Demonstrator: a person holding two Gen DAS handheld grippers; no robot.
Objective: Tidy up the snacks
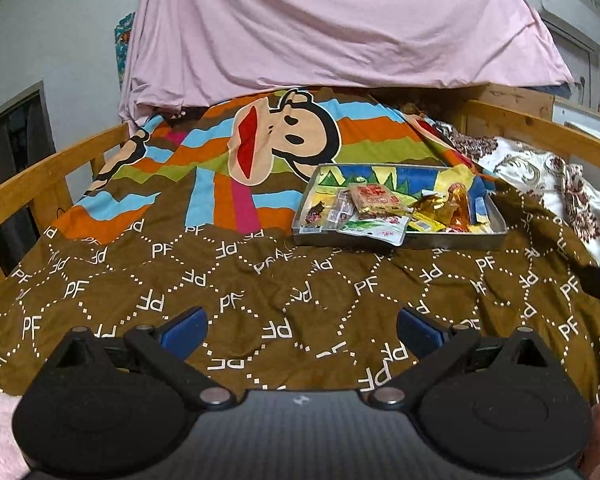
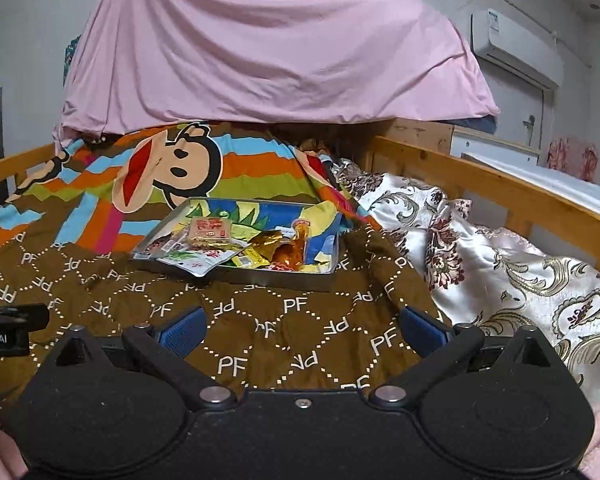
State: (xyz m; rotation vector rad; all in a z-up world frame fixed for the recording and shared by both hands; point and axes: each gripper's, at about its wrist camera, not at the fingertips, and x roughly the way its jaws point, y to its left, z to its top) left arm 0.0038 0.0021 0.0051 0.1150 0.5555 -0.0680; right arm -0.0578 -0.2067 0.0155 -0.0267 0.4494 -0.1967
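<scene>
A shallow metal tin (image 1: 500, 236) (image 2: 260, 278) with a colourful printed inside lies on the brown blanket. In it sit several snack packets: a tan and red pack (image 1: 374, 196) (image 2: 210, 229), a white and green pack (image 1: 374, 229) (image 2: 196, 260) hanging over the near rim, and gold and orange wrappers (image 1: 452, 202) (image 2: 288, 250). My left gripper (image 1: 302, 330) hovers open over the blanket, well short of the tin and to its left. My right gripper (image 2: 302, 326) is open too, nothing between its blue pads, with the tin ahead and slightly left.
The brown "PF" blanket (image 1: 220, 280) with a monkey print covers a bed with wooden rails (image 1: 32, 176) (image 2: 500, 196). A floral satin quilt (image 2: 500, 272) lies bunched to the right. A pink sheet (image 2: 260, 52) hangs behind. The left gripper's body (image 2: 8, 326) shows at the right wrist view's left edge.
</scene>
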